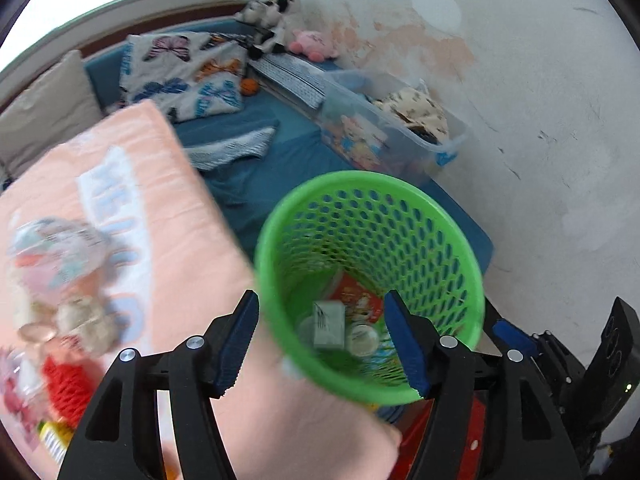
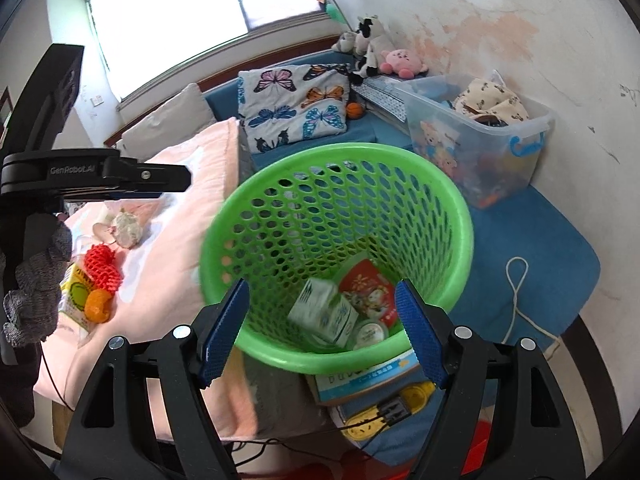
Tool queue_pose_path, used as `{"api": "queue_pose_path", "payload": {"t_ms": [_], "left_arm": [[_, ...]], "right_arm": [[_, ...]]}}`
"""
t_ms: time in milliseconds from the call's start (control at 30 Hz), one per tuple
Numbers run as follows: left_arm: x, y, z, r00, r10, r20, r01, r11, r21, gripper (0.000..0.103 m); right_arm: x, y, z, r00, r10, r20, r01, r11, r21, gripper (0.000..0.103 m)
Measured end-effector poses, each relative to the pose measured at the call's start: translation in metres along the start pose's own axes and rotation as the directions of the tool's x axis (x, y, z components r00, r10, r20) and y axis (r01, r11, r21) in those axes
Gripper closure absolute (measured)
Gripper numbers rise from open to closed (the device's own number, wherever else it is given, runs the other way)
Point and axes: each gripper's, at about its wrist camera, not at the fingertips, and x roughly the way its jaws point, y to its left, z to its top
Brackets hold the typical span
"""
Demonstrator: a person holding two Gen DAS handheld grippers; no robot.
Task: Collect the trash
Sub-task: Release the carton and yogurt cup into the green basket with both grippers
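Left wrist view: my left gripper (image 1: 322, 342) hovering over green basket (image 1: 372, 184), jaws spread, nothing between pads. Small carton (image 1: 329, 324), red packet (image 1: 356, 300), round lid (image 1: 363, 340) lying at basket bottom. Right gripper (image 2: 322, 332) also released, empty, straddling basket's near rim. More trash waiting on pink blanket (image 2: 168, 264): red foam net (image 2: 103, 266), orange peel (image 2: 98, 306), crumpled tissue (image 2: 128, 228).

A green perforated basket (image 2: 340, 256) stands upright just ahead of the tongs, holding a white carton (image 2: 324, 312), red packet (image 2: 370, 290) and round lid (image 2: 371, 334).
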Motion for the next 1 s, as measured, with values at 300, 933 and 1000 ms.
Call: {"api": "queue_pose_path", "payload": {"t_ms": [300,933,1000], "left_arm": [[-0.063,0.064,-0.035,0.989,0.127,0.071,-0.118,0.986,-0.118,0.038],[-0.139,0.258,-0.115,0.912,0.41,0.018,-0.354,0.809,-0.469,0.034],[-0.136,0.273,-0.118,0.911,0.413,-0.004,-0.361,0.79,-0.495,0.034]], "right_arm": [[-0.003,0.043,0.002,0.998,0.059,0.006,-0.059,0.997,-0.054,0.025],[0.03,0.169,0.007,0.975,0.21,-0.068,-0.22,0.949,-0.225,0.025],[0.034,0.181,0.008,0.972,0.22,-0.077,-0.233,0.942,-0.242,0.025]]}}
